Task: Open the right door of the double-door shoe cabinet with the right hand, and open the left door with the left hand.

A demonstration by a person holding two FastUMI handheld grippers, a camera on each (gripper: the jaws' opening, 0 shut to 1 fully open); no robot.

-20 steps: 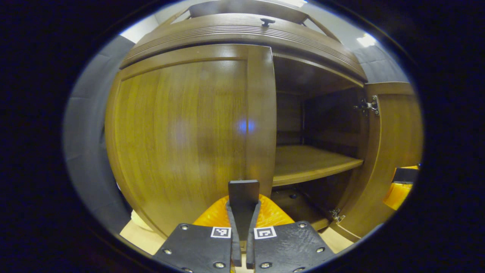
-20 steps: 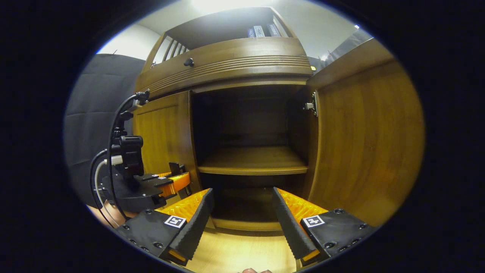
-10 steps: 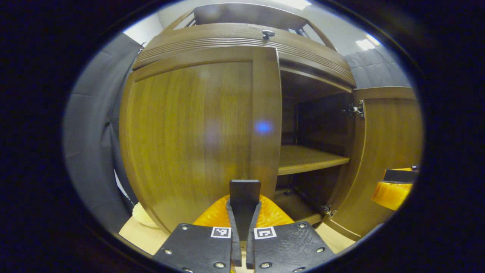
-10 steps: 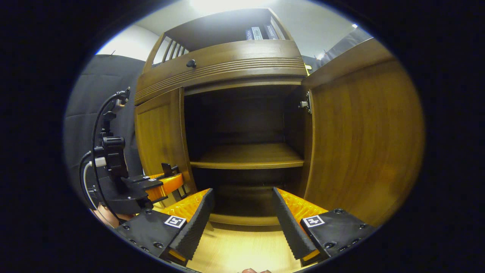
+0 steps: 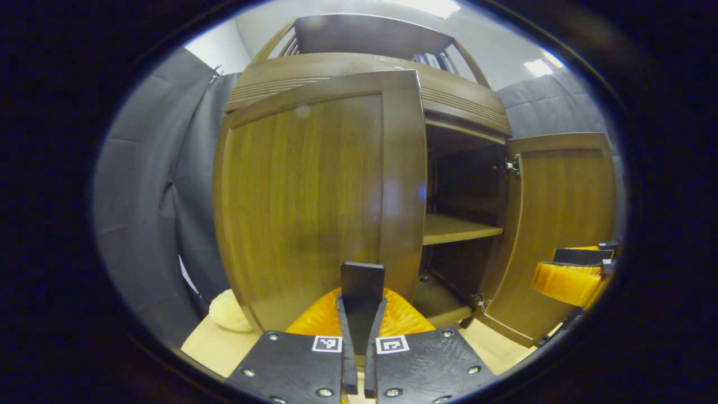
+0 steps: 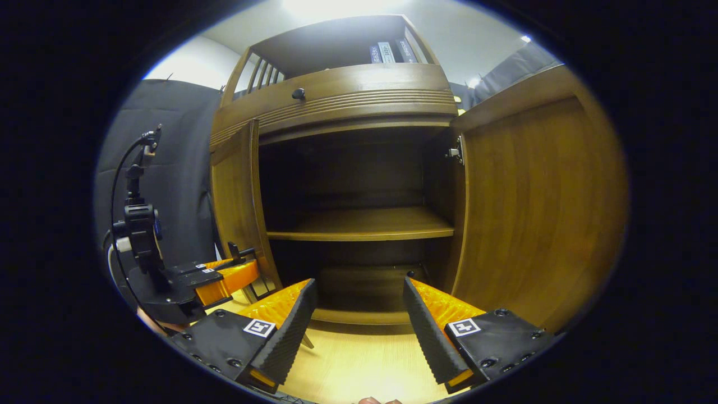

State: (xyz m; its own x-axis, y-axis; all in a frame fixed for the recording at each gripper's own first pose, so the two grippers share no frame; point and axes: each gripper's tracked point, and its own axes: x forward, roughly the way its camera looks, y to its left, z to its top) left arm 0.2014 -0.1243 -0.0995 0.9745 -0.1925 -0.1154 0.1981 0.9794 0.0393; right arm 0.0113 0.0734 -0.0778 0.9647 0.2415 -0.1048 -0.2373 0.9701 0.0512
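The brown wooden shoe cabinet stands with both doors swung out. Its left door (image 5: 303, 196) fills the middle of the left gripper view, hinged at the left, and appears edge-on as the same left door (image 6: 235, 207) in the right gripper view. My left gripper (image 5: 362, 300) is shut on a flat black handle (image 5: 362, 280) low on that door's free edge. The left gripper (image 6: 235, 269) is held beside the door's bottom. The right door (image 6: 538, 207) stands wide open. My right gripper (image 6: 359, 283) is open and holds nothing, facing the dark interior and its shelf (image 6: 364, 224).
A drawer front with a dark knob (image 6: 298, 93) runs above the doors, with books (image 6: 387, 51) on top. A pale lump (image 5: 227, 311) lies on the light wooden floor (image 6: 359, 365) left of the cabinet. Black cloth hangs at the left. The right gripper (image 5: 566, 280) hovers by the right door (image 5: 561, 224).
The left door has swung further out from nearly closed, with my left gripper moving left along with it. The right gripper and the right door have hardly shifted.
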